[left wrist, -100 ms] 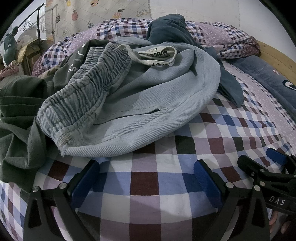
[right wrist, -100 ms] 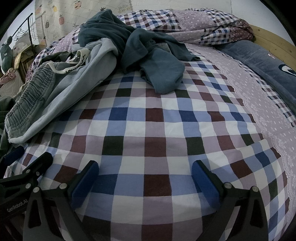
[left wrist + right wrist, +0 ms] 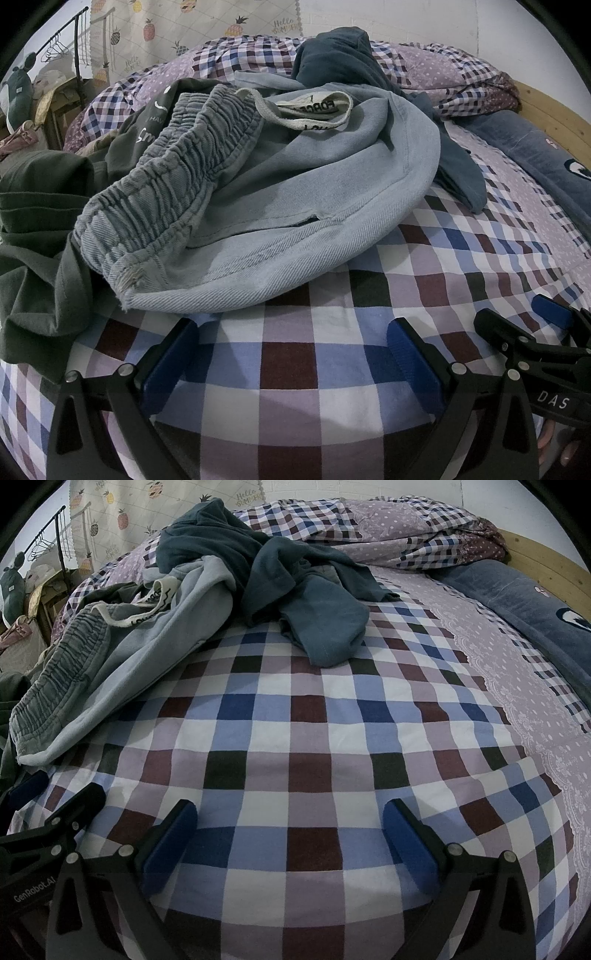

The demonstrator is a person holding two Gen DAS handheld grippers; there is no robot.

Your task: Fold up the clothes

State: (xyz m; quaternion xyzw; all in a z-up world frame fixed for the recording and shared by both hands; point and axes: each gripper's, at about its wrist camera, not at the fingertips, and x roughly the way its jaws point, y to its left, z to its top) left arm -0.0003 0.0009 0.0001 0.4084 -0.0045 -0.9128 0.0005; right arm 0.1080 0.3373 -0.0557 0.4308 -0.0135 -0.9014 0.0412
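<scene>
Clothes lie unfolded in a heap toward the bed's (image 3: 295, 760) far left corner: pale blue trousers (image 3: 295, 206) with an elastic waistband on top, a dark teal garment (image 3: 295, 590) behind, a green one (image 3: 37, 229) at the left edge. Left gripper (image 3: 291, 354) and right gripper (image 3: 290, 832) hover over bare checked sheet near the front edge, jaws spread wide and empty. Folding looks not yet begun; next likely means reaching forward for the trousers' waistband

Checked bed (image 3: 295, 738), pineapple curtain (image 3: 192, 33), wooden headboard (image 3: 550, 107).
</scene>
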